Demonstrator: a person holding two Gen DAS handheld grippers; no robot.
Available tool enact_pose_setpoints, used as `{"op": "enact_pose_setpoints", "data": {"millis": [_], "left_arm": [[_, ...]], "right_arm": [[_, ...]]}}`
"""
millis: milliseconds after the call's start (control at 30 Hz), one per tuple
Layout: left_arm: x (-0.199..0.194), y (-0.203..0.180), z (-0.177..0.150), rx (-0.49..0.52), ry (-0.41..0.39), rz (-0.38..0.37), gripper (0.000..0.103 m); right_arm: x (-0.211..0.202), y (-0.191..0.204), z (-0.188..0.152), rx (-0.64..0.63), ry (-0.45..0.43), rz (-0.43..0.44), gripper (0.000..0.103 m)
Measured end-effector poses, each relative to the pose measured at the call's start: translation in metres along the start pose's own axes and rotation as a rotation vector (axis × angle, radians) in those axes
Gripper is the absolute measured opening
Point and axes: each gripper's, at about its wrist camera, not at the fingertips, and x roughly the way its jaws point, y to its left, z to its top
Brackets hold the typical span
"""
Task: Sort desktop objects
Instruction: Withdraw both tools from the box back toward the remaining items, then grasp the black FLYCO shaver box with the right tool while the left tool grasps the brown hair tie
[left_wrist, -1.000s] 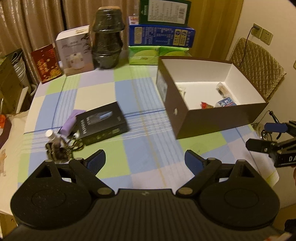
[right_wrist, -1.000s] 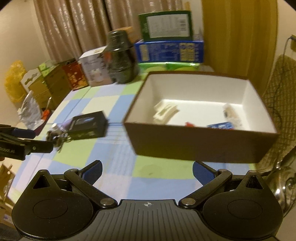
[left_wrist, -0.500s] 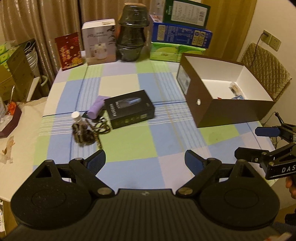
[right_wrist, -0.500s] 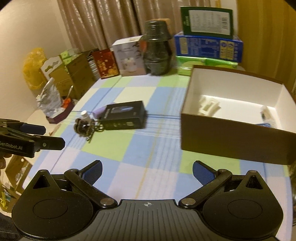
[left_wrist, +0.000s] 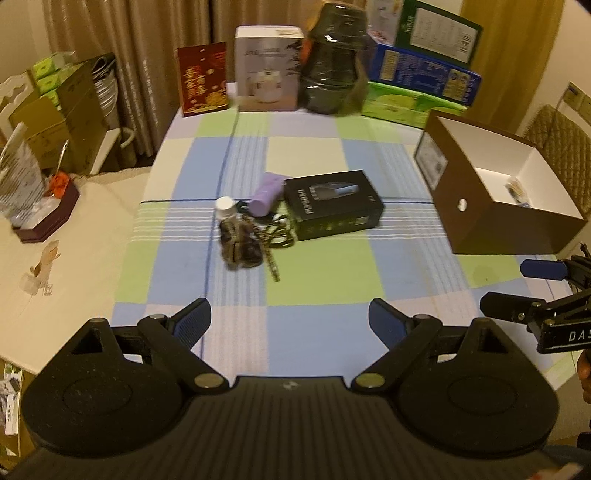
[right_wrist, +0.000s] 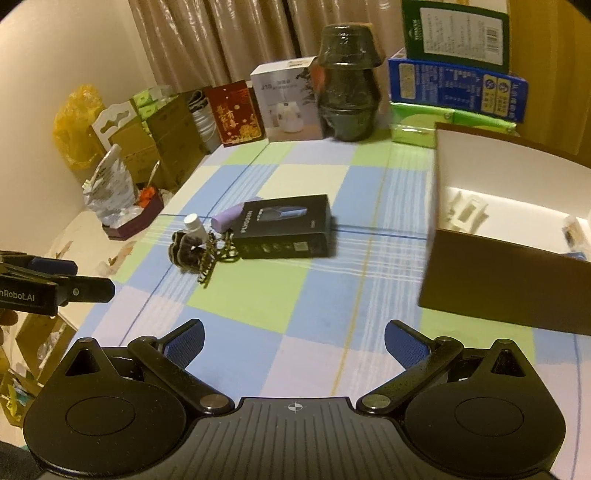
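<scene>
Claws left (left_wrist: 290, 319) and right (right_wrist: 293, 338) both spread, empty, level above checkered tablecloth (left_wrist: 317, 273).

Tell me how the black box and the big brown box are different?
The black box is small, flat and closed; the brown box is bigger, taller and open on top. The black box is dark all over; the brown box is white inside. The brown box has little things in it; what the black box holds is hidden. Both are rectangular and sit on the checked tablecloth.

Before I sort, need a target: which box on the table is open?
The brown box at the right edge, white inside, no lid; the black box is closed.
</scene>
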Motion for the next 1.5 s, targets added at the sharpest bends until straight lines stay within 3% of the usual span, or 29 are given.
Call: {"op": "enact_pose_setpoints", "data": {"millis": [333,633,800,867,1100,1400,1500], "left_arm": [[0.017,0.029,0.001,-0.040,-0.001,0.026,0.090],[0.054,0.045,0.020,-0.061,0.014,0.070,0.090],[0.078,0.057,0.033,-0.082,0.034,0.089,0.089],[0.088,0.061,0.039,-0.086,0.045,0.100,0.089],[0.117,0.072,0.050,-0.102,0.074,0.109,0.089],[0.141,0.072,0.053,-0.089,0.112,0.090,0.083],[0.145,0.070,0.054,-0.079,0.117,0.077,0.080]], "right_arm": [[0.039,0.012,0.015,-0.039,0.007,0.023,0.101],[0.085,0.003,0.055,-0.036,-0.007,0.003,0.100],[0.119,-0.006,0.084,-0.076,0.005,0.006,0.045],[0.133,-0.011,0.095,-0.089,0.010,0.015,0.032],[0.180,-0.026,0.126,-0.113,0.033,0.009,0.015],[0.220,-0.035,0.142,-0.160,0.065,0.024,0.014],[0.222,-0.037,0.144,-0.166,0.122,0.052,0.014]]}}
